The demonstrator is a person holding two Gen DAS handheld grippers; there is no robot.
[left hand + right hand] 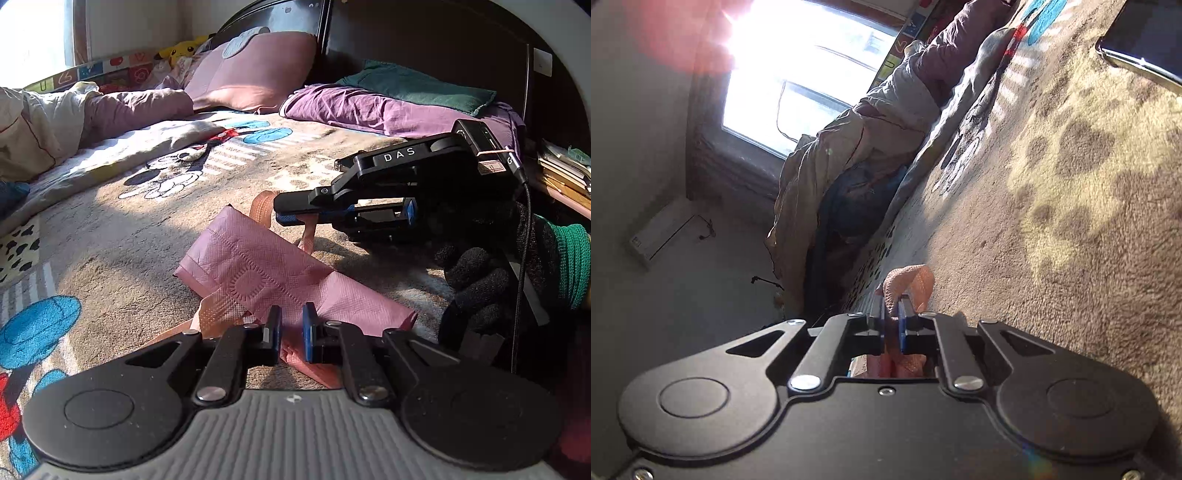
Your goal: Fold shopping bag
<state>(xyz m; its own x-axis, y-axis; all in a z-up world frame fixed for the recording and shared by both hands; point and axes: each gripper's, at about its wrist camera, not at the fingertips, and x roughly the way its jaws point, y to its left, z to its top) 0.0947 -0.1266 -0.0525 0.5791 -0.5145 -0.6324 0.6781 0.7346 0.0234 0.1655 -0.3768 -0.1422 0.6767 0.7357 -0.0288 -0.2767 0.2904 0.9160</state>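
Note:
A pink non-woven shopping bag (266,273) lies folded into a narrow strip on the cartoon-print blanket (110,229). My left gripper (291,332) is at the strip's near end, shut on the pink fabric that bunches between its blue pads. My right gripper (284,216) reaches in from the right, turned on its side, and is shut on the bag's salmon handle strap (308,236) just beyond the far end. In the right wrist view the handle strap (912,284) loops out past the closed right gripper (892,317).
A black-gloved hand (480,280) holds the right gripper. Pink pillows (255,70), a purple pillow (388,110) with a green cloth (417,85) and a dark headboard lie beyond. A crumpled quilt (55,118) sits left, stacked books (565,173) right. A dark flat device (1145,40) rests on the blanket.

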